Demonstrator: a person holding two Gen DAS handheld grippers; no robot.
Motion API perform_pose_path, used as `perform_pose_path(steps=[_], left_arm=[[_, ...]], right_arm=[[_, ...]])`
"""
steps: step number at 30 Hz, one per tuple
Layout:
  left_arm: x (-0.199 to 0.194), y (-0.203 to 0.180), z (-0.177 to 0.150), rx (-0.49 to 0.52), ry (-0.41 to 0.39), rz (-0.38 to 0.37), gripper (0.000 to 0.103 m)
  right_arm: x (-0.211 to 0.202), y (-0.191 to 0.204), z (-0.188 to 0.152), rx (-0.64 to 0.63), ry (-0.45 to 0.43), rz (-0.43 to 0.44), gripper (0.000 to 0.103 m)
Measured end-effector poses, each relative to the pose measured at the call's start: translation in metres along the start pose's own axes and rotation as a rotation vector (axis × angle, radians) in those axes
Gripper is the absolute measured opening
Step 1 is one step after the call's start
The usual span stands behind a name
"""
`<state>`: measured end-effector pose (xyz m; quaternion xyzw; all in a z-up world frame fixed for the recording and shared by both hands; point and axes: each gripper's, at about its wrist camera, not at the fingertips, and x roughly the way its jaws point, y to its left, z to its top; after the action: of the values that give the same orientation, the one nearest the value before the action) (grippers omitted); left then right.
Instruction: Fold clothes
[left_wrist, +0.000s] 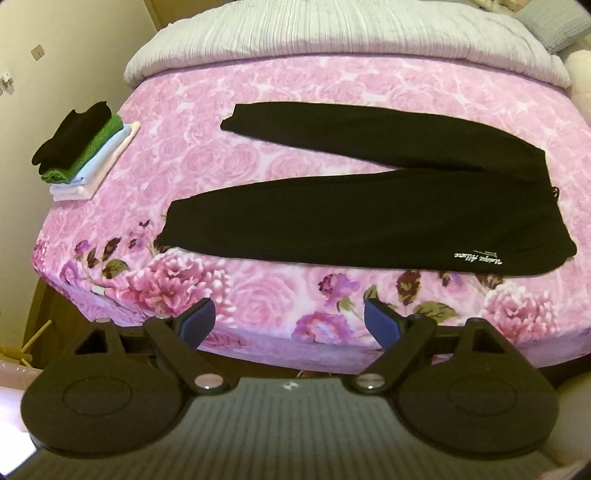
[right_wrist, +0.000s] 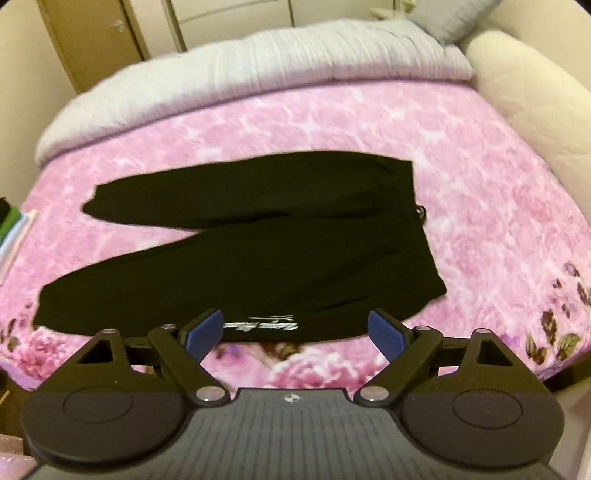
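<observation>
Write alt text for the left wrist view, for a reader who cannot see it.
A pair of black trousers lies spread flat, legs apart, on a pink rose-patterned bedspread, with the open, empty left gripper held over the near edge. A stack of folded clothes, black on top, sits at the left; a grey ribbed duvet lies bunched at the far end.

Left wrist view: looks forward and down over own fingers (left_wrist: 199, 320), from above near edge of bed (left_wrist: 332, 85) — whole width visible, not close. Reaches further left, to folded stack (left_wrist: 79, 147). Right wrist view: same downward angle, somewhat nearer, placed more to right, slightly blurred. Both share black trousers (left_wrist: 369, 218) (right_wrist: 240, 266), pink floral cover (right_wrist: 480, 184), grey duvet (right_wrist: 258, 55) — far end of bed.
</observation>
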<state>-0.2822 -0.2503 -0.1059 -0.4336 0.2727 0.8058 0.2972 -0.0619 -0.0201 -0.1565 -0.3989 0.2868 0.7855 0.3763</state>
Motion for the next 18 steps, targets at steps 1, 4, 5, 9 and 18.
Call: perform_pose_path(steps=[1, 4, 5, 9, 18], left_arm=[[-0.003, 0.000, -0.001, 0.000, -0.004, -0.004, 0.086], [-0.012, -0.001, -0.004, 0.004, -0.018, -0.019, 0.087], [-0.014, -0.001, -0.005, 0.007, -0.022, -0.021, 0.087], [-0.014, 0.000, -0.012, 0.011, -0.016, -0.018, 0.087], [-0.013, 0.013, -0.025, -0.008, 0.000, 0.002, 0.087]], right_arm=[[-0.008, 0.005, -0.003, -0.007, -0.010, 0.003, 0.088], [-0.020, 0.018, -0.009, -0.023, 0.012, -0.026, 0.088], [-0.022, 0.022, -0.011, -0.025, 0.026, -0.038, 0.088], [-0.025, 0.033, -0.022, -0.011, 0.082, -0.076, 0.088], [-0.033, 0.049, -0.035, -0.018, 0.111, -0.069, 0.088]])
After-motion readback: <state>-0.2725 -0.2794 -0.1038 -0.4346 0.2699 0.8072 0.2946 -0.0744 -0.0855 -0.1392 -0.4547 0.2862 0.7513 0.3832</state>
